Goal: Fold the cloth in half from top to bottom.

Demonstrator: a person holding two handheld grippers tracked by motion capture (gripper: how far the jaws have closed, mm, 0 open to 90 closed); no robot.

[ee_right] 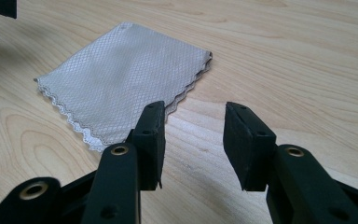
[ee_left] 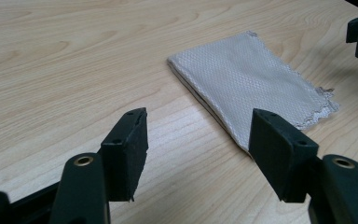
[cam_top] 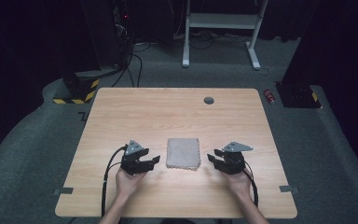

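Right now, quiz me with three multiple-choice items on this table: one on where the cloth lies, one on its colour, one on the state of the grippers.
1. Where does the folded cloth lie?
A. between the two grippers
B. at the table's far edge
C. on the floor

2. What colour is the cloth?
A. red
B. light grey
C. black

3. How are the left gripper and right gripper?
A. both clamping the cloth
B. one lifting it
C. both open, holding nothing

Answers: 1 A, the high view shows a gripper on each side; 2 B, pale grey weave; 3 C, bare table shows between the jaws.

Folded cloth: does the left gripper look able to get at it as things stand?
Probably yes. The left gripper is open beside the folded cloth, bare table between them; the right gripper sits clear on the far side.
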